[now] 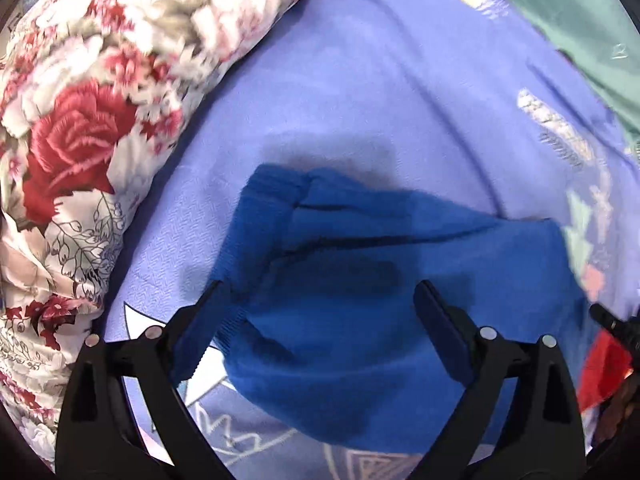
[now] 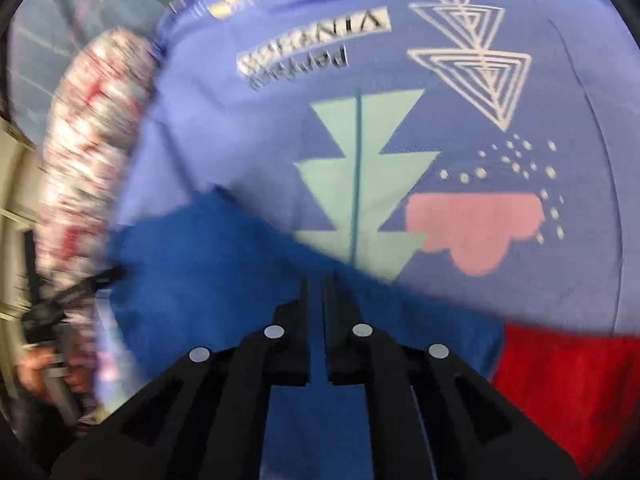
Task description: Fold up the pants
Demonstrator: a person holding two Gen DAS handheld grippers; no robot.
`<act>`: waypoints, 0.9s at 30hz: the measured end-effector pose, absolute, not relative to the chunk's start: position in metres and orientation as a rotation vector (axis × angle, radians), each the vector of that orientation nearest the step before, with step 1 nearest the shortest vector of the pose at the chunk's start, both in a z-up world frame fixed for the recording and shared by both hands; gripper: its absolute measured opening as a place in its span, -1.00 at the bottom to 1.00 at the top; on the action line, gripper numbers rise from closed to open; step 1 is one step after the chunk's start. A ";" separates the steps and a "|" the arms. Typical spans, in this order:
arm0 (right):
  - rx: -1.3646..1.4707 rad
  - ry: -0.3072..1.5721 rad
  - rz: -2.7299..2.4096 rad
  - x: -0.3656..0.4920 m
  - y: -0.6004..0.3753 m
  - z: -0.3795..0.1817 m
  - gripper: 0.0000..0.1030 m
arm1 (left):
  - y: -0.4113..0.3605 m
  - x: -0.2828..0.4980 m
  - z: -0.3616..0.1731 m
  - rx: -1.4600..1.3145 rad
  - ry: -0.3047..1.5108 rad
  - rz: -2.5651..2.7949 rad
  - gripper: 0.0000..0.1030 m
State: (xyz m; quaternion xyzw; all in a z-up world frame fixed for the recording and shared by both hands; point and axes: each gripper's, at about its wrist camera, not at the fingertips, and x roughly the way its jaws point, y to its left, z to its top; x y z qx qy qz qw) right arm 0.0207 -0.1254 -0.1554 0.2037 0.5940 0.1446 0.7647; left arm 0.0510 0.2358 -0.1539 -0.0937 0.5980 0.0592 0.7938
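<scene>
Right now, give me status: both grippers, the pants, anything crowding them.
Left gripper open over the blue pants. Right gripper shut on pants fabric. Floral quilt close alongside, red cloth at the pants' edge.

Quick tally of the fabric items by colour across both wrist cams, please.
Blue pants: 1
Lilac printed sheet: 1
Red cloth: 1
Floral quilt: 1
Green cloth: 1
Total: 5

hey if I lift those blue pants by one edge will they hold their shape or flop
Probably flop: the blue pants already lie in soft creases and drape over themselves. The right gripper pinches only a thin layer, so the rest would likely hang.
</scene>
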 end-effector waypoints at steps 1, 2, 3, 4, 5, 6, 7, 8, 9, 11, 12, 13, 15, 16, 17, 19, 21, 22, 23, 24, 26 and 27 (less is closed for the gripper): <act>0.464 1.292 0.328 0.013 -0.133 -0.151 -0.64 | 0.232 0.048 -0.148 -0.195 1.269 0.102 0.84; 0.454 1.309 0.314 0.002 -0.143 -0.150 -0.43 | 0.227 0.046 -0.145 -0.178 1.255 0.081 0.84; 0.443 1.327 0.293 -0.008 -0.154 -0.151 -0.38 | 0.223 0.045 -0.145 -0.157 1.254 0.065 0.84; 0.442 1.339 0.275 -0.016 -0.161 -0.154 -0.37 | 0.218 0.045 -0.148 -0.135 1.264 0.057 0.84; 0.440 1.356 0.228 -0.023 -0.181 -0.159 -0.37 | 0.215 0.046 -0.154 -0.110 1.285 0.060 0.84; 0.439 1.357 0.174 -0.026 -0.194 -0.164 -0.36 | 0.213 0.046 -0.162 -0.091 1.309 0.073 0.84; 0.443 1.355 0.102 -0.029 -0.211 -0.168 -0.36 | 0.214 0.046 -0.169 -0.079 1.329 0.096 0.84; 0.455 1.353 0.024 -0.032 -0.231 -0.172 -0.45 | 0.214 0.047 -0.172 -0.068 1.333 0.115 0.84; 0.526 1.329 -0.017 -0.037 -0.255 -0.171 -0.42 | 0.212 0.049 -0.170 -0.059 1.331 0.118 0.84; 0.614 1.279 -0.078 -0.052 -0.290 -0.155 -0.34 | 0.206 0.049 -0.161 -0.060 1.318 0.092 0.84; 0.651 1.245 -0.043 -0.060 -0.300 -0.144 -0.18 | 0.202 0.050 -0.155 -0.063 1.308 0.072 0.84; 0.672 1.219 -0.016 -0.067 -0.309 -0.135 -0.10 | 0.196 0.049 -0.146 -0.058 1.286 0.047 0.84; 0.661 1.195 -0.034 -0.087 -0.325 -0.119 0.16 | 0.187 0.044 -0.134 -0.046 1.252 0.002 0.84; 0.658 1.193 -0.042 -0.098 -0.332 -0.114 0.22 | 0.181 0.042 -0.131 -0.046 1.243 -0.029 0.84; 0.673 1.187 -0.037 -0.113 -0.340 -0.110 0.26 | 0.174 0.039 -0.128 -0.048 1.240 -0.054 0.84; 0.686 1.199 -0.056 -0.131 -0.345 -0.113 0.37 | 0.161 0.035 -0.127 -0.062 1.244 -0.123 0.84; 0.696 1.228 -0.119 -0.144 -0.348 -0.122 0.41 | 0.143 0.032 -0.138 -0.081 1.282 -0.185 0.84; 0.712 1.234 -0.140 -0.146 -0.347 -0.130 0.41 | 0.138 0.029 -0.147 -0.084 1.305 -0.195 0.84; 0.739 1.233 -0.156 -0.147 -0.350 -0.135 0.41 | 0.134 0.028 -0.155 -0.082 1.329 -0.196 0.84; 0.786 1.226 -0.171 -0.147 -0.353 -0.144 0.41 | 0.132 0.023 -0.161 -0.079 1.350 -0.197 0.84; 0.826 1.209 -0.191 -0.142 -0.356 -0.157 0.41 | 0.126 0.020 -0.175 -0.077 1.388 -0.211 0.84; 0.835 1.205 -0.208 -0.139 -0.354 -0.162 0.41 | 0.123 0.018 -0.184 -0.067 1.403 -0.202 0.84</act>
